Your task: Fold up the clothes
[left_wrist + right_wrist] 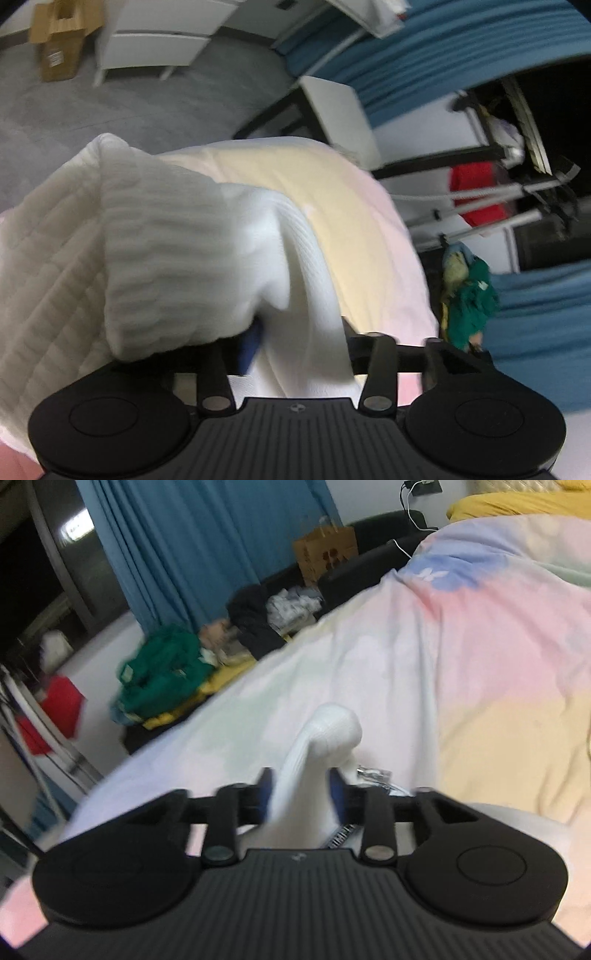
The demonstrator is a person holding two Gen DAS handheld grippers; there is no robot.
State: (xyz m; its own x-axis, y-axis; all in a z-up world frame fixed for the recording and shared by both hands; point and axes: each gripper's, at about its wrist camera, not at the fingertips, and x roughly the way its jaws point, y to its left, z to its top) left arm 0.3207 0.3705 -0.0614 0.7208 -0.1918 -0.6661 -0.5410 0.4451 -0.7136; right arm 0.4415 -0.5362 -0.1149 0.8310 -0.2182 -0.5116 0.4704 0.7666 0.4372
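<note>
While white knitwear drapes both grippers' parted fingers, green clothes crowd the bedside.

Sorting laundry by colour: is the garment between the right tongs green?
No, the garment between the right tongs is white; the green clothes lie beyond the bed.

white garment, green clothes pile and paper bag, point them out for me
white garment [162,258], left wrist view, on its ribbed knit fold
green clothes pile [166,664], right wrist view, on the top of the heap
paper bag [325,554], right wrist view, on its brown front face
</note>
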